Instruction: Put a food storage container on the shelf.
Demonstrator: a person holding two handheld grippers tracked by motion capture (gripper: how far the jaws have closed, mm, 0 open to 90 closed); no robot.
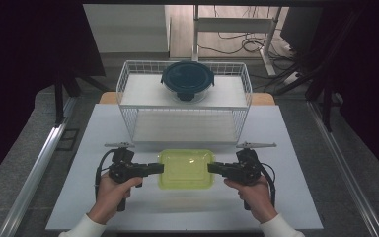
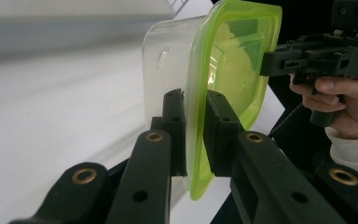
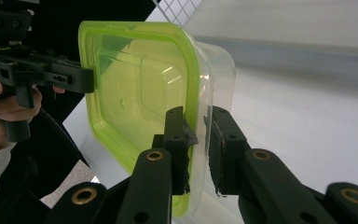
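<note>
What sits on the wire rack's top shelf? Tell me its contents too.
A round glass container with a dark blue lid sits on the rack. The lid covers its inside, so contents stay hidden.

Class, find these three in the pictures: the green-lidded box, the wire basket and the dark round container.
Green-lidded box [image 1: 186, 169], high view, middle of lid.
Wire basket [image 1: 123, 86], high view, left wall.
Dark round container [image 1: 187, 77], high view, middle of lid.

White table [image 1: 94, 197], wire rack [image 1: 128, 86] on it
</note>
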